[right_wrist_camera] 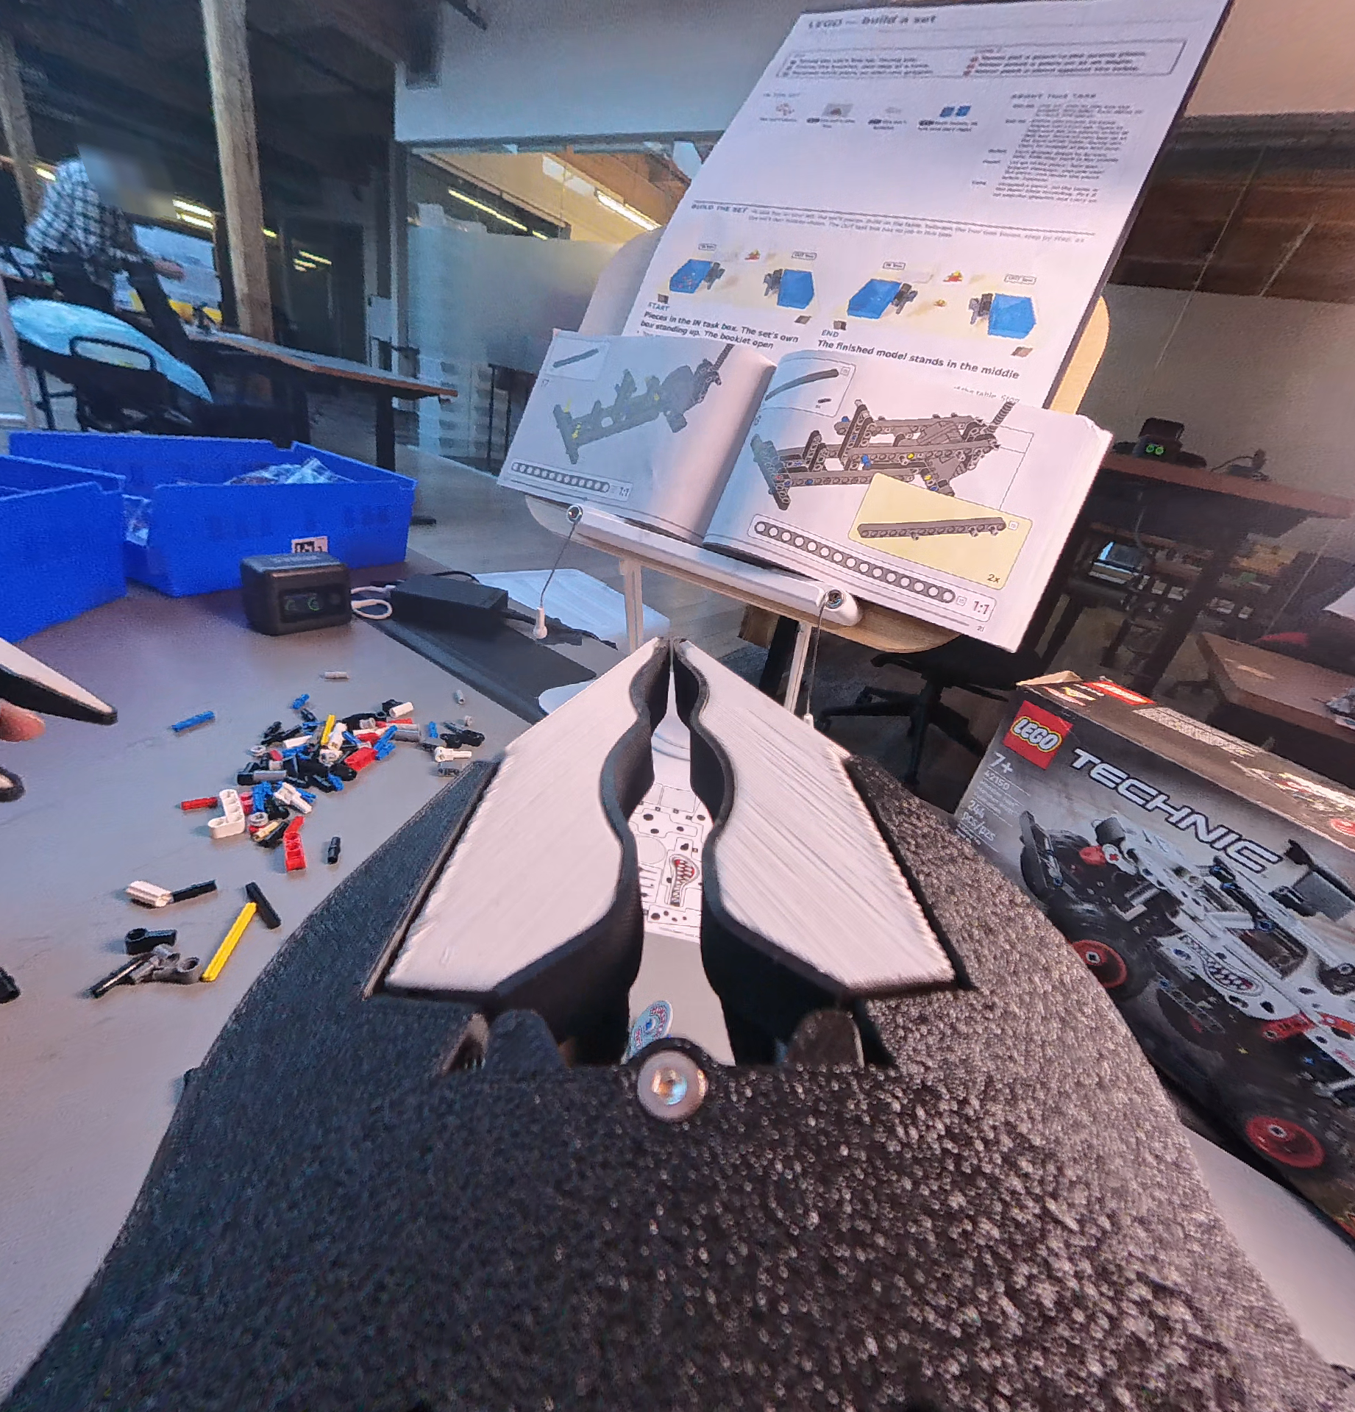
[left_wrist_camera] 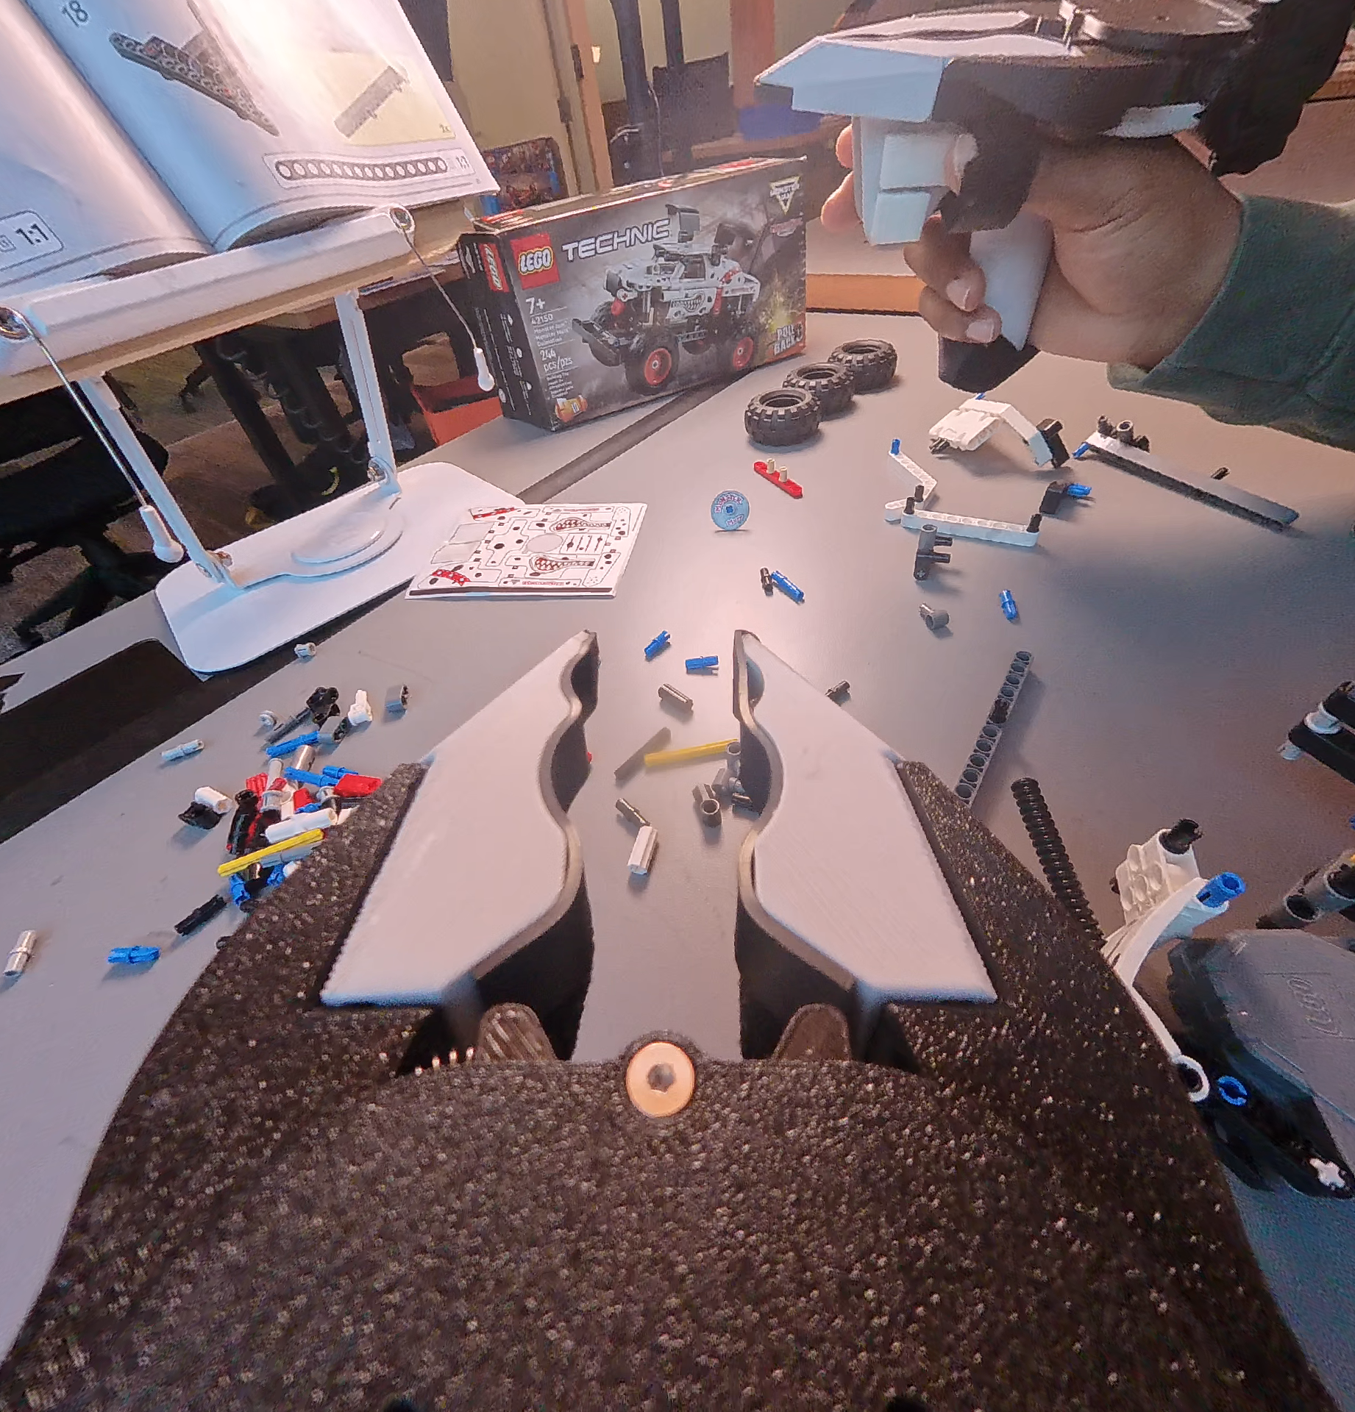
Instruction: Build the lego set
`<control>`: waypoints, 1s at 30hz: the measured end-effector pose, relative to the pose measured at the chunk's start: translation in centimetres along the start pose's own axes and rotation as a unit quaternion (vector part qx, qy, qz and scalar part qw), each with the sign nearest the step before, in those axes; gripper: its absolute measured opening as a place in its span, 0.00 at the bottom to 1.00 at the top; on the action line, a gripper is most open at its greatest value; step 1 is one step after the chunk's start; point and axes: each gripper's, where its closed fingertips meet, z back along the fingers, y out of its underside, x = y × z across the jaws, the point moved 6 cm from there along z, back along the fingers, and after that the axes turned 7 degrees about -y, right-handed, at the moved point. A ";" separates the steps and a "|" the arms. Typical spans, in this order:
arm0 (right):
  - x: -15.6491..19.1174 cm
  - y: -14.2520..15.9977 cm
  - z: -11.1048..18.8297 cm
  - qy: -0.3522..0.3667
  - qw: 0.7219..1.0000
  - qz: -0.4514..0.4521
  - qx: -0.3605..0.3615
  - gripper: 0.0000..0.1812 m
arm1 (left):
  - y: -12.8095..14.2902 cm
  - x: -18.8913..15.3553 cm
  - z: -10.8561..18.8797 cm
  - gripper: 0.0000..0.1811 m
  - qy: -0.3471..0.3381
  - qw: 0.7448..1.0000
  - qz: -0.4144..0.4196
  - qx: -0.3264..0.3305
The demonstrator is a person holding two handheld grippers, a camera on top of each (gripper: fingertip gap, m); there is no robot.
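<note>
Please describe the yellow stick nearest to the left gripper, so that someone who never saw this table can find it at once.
Start from the set's box at the back of the grey table and come forward, past the sticker sheet, to the open left gripper. The yellow stick lies flat between the gripper's two fingers. Among the small black and grey pieces around it, it is the only long, thin yellow one.

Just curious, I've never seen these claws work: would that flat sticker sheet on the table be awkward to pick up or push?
Probably awkward. The sticker sheet lies flat on the table, so there is little edge to pinch. It looks thin, so it would likely bend when lifted. Pushed, it would probably slide rather than roll.
</note>
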 end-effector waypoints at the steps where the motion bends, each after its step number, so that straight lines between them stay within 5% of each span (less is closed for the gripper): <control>1: 0.1 0.0 0.0 -0.003 1.000 0.004 0.000 0.00 | 0.0 0.0 0.0 0.20 0.001 1.000 -0.001 0.000; 6: 1.1 0.0 -0.1 -0.033 0.999 0.020 0.007 0.00 | 0.0 0.1 0.1 0.19 -0.001 1.000 -0.003 -0.001; 10: 4.6 0.5 -0.1 -0.172 0.982 0.037 0.073 0.00 | 0.1 0.2 0.1 0.19 -0.003 1.000 -0.006 0.002; 14: 10.7 3.4 2.4 -0.364 0.904 0.065 0.216 0.03 | 0.3 0.3 0.1 0.18 -0.001 1.000 -0.016 0.007; 16: 12.9 5.4 3.6 -0.403 0.870 0.086 0.270 0.06 | 0.3 0.2 0.1 0.18 0.002 1.000 -0.019 0.007; 22: 14.6 9.1 4.8 -0.429 0.818 0.095 0.371 0.09 | 0.5 -0.1 -0.1 0.18 0.010 0.999 -0.027 0.015; 30: 14.7 10.1 5.1 -0.434 0.802 0.114 0.395 0.04 | 0.7 -0.3 -0.1 0.18 0.014 0.999 -0.035 0.020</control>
